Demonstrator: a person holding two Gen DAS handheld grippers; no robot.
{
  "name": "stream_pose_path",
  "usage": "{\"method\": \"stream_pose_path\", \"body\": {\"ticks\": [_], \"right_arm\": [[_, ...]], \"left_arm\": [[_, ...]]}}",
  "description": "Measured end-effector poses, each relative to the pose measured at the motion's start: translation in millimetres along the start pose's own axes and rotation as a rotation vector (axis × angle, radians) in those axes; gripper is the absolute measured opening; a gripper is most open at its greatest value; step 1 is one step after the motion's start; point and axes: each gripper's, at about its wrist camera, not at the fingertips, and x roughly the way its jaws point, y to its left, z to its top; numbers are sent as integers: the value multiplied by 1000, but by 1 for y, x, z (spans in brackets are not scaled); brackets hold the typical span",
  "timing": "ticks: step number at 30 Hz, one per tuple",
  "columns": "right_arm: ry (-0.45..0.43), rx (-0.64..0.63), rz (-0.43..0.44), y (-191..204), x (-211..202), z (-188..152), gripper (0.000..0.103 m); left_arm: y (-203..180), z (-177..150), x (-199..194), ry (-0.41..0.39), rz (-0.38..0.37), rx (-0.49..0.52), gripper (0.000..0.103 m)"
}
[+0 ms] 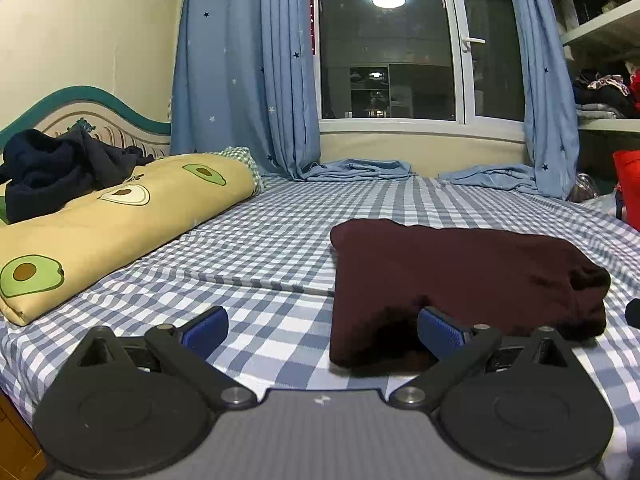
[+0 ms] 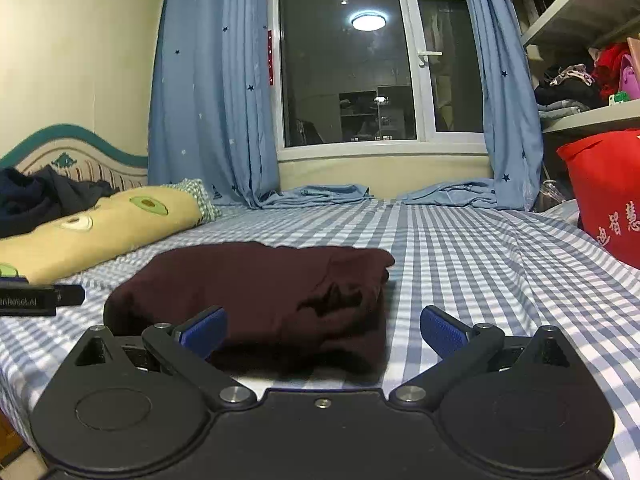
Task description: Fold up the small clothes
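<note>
1. Headboard-side clutter sits at the left of both frames: a dark clothes heap (image 1: 60, 168) on an avocado-print quilt (image 1: 120, 224), apparently not yet folded.
2. Left claw (image 1: 322, 330), lower centre, gapes wide with nothing held.
3. Maroon garment (image 2: 256, 292) lies mid-frame on the checked bed (image 2: 460, 260), folded into a compact bundle; this piece looks finished.
4. Right claw (image 2: 322, 330) is likewise spread and holding nothing, just before the bundle.
</note>
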Motion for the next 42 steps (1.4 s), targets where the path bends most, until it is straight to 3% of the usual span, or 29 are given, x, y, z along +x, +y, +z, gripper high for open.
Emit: {"method": "stream_pose_path", "body": {"ticks": [9,22,42], "right_arm": [[-30,-54,-37,10,-24,-13,103],[-41,-82,-2,16,-38,-17,103],[-7,-31,-40,10,-50,-20,103]], "left_arm": [[2,-9,-14,-28,34,2,102],[6,-11,-35,-25,74,-13,102],[5,-16,-44,-2,52,-1,102]]}}
